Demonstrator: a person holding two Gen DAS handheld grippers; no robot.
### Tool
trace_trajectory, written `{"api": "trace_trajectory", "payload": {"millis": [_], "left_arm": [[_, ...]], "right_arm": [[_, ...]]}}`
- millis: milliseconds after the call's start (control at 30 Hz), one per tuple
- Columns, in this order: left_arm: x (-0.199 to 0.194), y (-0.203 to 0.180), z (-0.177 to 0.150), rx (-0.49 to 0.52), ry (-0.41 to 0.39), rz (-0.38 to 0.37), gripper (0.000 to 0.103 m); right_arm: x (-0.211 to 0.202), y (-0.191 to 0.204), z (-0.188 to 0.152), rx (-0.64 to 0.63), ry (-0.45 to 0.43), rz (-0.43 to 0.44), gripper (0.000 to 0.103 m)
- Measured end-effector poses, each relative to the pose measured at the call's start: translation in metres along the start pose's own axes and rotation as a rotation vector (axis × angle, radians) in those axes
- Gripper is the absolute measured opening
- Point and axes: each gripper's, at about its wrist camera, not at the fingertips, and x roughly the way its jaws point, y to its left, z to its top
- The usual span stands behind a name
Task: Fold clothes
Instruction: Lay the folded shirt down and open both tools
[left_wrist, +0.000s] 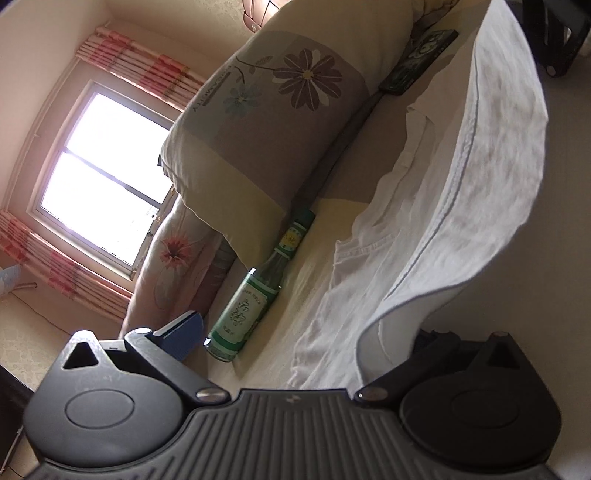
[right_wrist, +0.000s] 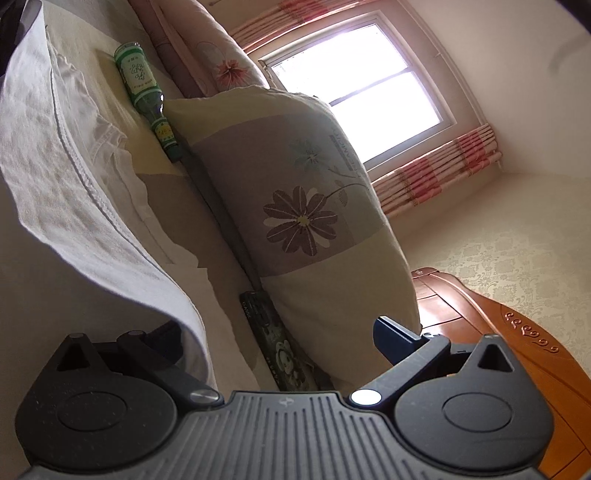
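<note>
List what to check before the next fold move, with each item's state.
1. Left gripper grips the shirt: not ok. The jaws stand wide apart and the cloth only drapes over one finger.
2. Right gripper grips the shirt: not ok, for the same reason.
3. Shirt hem lifted off the bed: ok.
4. Bottle clear of the shirt: ok. It lies apart from it, beside the pillow.
5. Box clear of the shirt: cannot tell. It lies close to the shirt's far edge.
6. Lower shirt layer flat: not ok, it is wrinkled.
</note>
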Motion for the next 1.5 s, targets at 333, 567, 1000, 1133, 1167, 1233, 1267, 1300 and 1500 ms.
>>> {"api": "trace_trajectory", "payload": {"millis": [333, 567, 1000, 1133, 1167, 1233, 1267, 1300, 1500], "left_arm": [[-0.025, 0.011, -0.013, -0.029, 0.009, -0.081, 0.103], [-0.02, 0.04, -0.014, -0.167, 0.043, -0.158, 0.103], [0.06, 0.113, -0.001, -0.448, 0.085, -0.477, 0.102], [0.053, 0.148, -0.004, -0.558, 0.059, -0.466, 0.102], [0.049, 0.156, -0.006, -0.582, 0.063, -0.459, 0.102], [0.035, 0.169, -0.012, -0.617, 0.055, -0.472, 0.102], [0.028, 0.174, -0.015, -0.628, 0.048, -0.492, 0.102], [0.019, 0.178, -0.02, -0.633, 0.041, -0.518, 0.102], [-0.055, 0.151, -0.049, -0.584, 0.043, -0.758, 0.102]], "right_arm": [[-0.029, -0.019, -0.012, 0.098, 0.045, 0.15, 0.103], [-0.023, -0.039, -0.011, 0.145, 0.056, 0.162, 0.103], [0.076, -0.077, 0.013, 0.278, 0.111, 0.387, 0.103], [0.067, -0.105, 0.015, 0.33, 0.084, 0.373, 0.103], [0.061, -0.114, 0.015, 0.343, 0.072, 0.37, 0.103], [0.046, -0.13, 0.013, 0.374, 0.042, 0.379, 0.103], [0.037, -0.137, 0.01, 0.393, 0.024, 0.401, 0.103], [0.025, -0.142, 0.007, 0.411, 0.011, 0.436, 0.103], [-0.043, -0.134, -0.029, 0.455, -0.024, 0.789, 0.103]]}}
